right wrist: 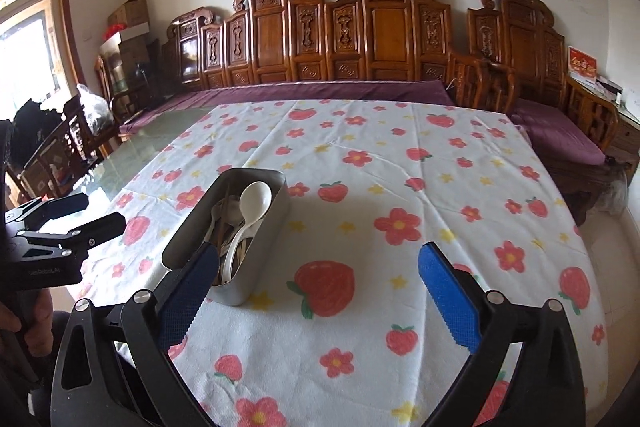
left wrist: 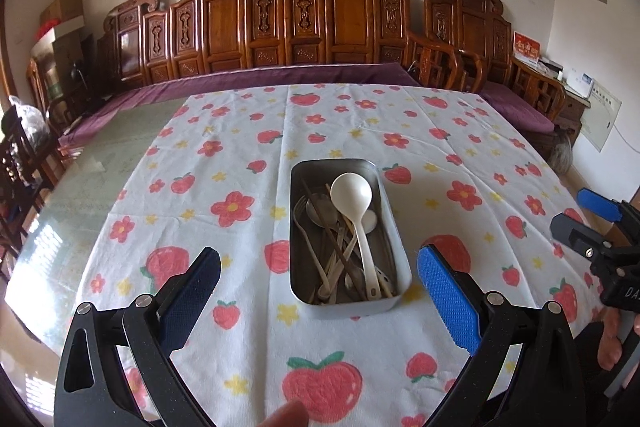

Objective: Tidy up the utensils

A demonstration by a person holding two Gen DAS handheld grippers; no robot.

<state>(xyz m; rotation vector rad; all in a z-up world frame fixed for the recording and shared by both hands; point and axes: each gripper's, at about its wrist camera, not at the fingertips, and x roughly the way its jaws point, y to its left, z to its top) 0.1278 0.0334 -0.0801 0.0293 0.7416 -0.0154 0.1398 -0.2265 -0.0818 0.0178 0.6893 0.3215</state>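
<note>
1 tin (left wrist: 348,301) (1 white ladle (left wrist: 352,193)), cutlery uncountable.

Soft daylight indoors, brightest from the window (right wrist: 28,39) at nine o'clock in the right wrist view, pale glare on the glass tabletop (left wrist: 60,211), faint shadows on the tablecloth (right wrist: 400,195), strong fisheye bending, dark vignette at corners, fairly sharp throughout.

One metal tin (left wrist: 394,227) is counted on one flowered tablecloth (left wrist: 240,155), at the table's centre. Within it, one white ladle (left wrist: 352,195) is seen, bowl toward twelve o'clock, along with at least one dark chopstick (left wrist: 320,211) and several metal utensils (left wrist: 308,227) too tangled to be counted. Two grippers are shown, the left gripper (left wrist: 318,279) and the right gripper (right wrist: 316,277).
</note>
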